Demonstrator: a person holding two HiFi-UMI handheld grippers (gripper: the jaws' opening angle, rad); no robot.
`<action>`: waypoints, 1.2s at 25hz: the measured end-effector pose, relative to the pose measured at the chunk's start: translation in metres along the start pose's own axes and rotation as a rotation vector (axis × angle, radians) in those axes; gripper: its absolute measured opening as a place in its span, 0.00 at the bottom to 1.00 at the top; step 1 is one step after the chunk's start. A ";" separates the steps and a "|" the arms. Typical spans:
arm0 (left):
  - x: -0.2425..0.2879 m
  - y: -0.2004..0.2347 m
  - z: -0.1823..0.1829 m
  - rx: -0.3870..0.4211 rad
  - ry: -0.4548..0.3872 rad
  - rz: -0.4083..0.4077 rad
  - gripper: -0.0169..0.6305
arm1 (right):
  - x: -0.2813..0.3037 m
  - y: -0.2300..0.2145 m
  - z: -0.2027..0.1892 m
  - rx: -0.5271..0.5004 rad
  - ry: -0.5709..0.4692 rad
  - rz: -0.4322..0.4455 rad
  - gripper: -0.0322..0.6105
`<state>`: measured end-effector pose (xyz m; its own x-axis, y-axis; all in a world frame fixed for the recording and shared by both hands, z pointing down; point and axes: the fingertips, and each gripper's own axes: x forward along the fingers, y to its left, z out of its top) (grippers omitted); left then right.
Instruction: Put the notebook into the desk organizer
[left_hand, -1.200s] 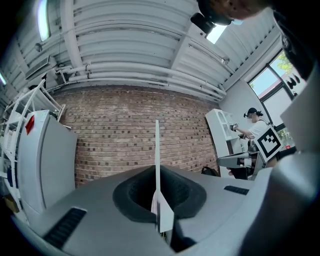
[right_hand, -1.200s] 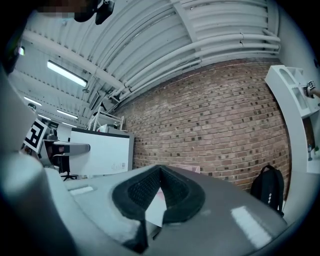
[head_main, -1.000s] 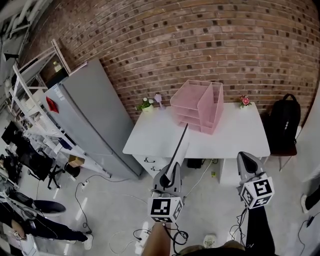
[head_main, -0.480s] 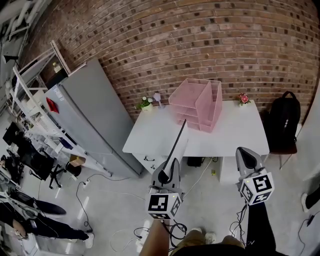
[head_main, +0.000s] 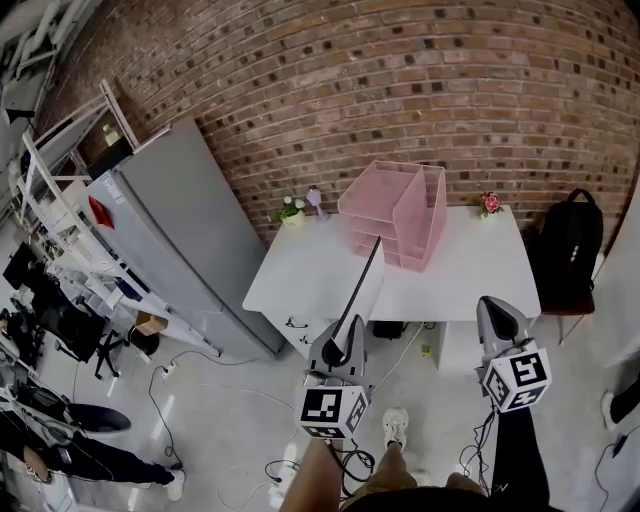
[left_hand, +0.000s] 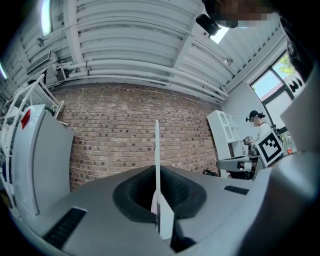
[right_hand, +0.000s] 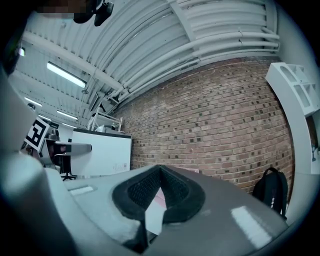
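A pink desk organizer (head_main: 395, 212) with several tiers stands at the back of a white table (head_main: 300, 270). My left gripper (head_main: 347, 336) hovers over the floor short of the table's front edge. It is shut on a thin notebook (head_main: 362, 285), held edge-on and reaching out over the table toward the organizer. In the left gripper view the notebook (left_hand: 157, 150) rises as a narrow white blade from the closed jaws of the left gripper (left_hand: 156, 170). My right gripper (head_main: 491, 306) hangs beside it to the right, shut and empty. Between the pads of the right gripper (right_hand: 160, 169) only a sliver of table and pink shows.
A tall grey cabinet (head_main: 180, 230) stands left of the table, with shelving and clutter beyond it. A black backpack (head_main: 575, 240) rests on a chair at the right. Small potted plants (head_main: 290, 210) sit along the table's back edge. Cables (head_main: 200, 385) trail on the floor.
The left gripper with the notebook has shifted a little, the notebook's tip nearing the organizer. A shoe has come into view below the grippers. The right gripper has barely moved.
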<state>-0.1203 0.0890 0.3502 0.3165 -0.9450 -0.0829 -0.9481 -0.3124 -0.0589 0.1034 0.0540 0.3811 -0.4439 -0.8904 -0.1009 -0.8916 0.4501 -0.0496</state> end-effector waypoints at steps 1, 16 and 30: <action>0.005 0.003 -0.001 -0.001 0.000 -0.001 0.05 | 0.006 -0.001 -0.001 -0.002 0.001 0.001 0.05; 0.148 0.063 -0.011 -0.024 -0.021 -0.080 0.05 | 0.138 -0.048 -0.001 -0.049 0.002 -0.052 0.05; 0.270 0.122 -0.013 -0.045 -0.038 -0.178 0.05 | 0.250 -0.077 0.003 -0.085 0.002 -0.130 0.05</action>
<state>-0.1510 -0.2057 0.3337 0.4791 -0.8706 -0.1123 -0.8774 -0.4788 -0.0314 0.0613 -0.2031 0.3564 -0.3238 -0.9411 -0.0972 -0.9461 0.3233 0.0218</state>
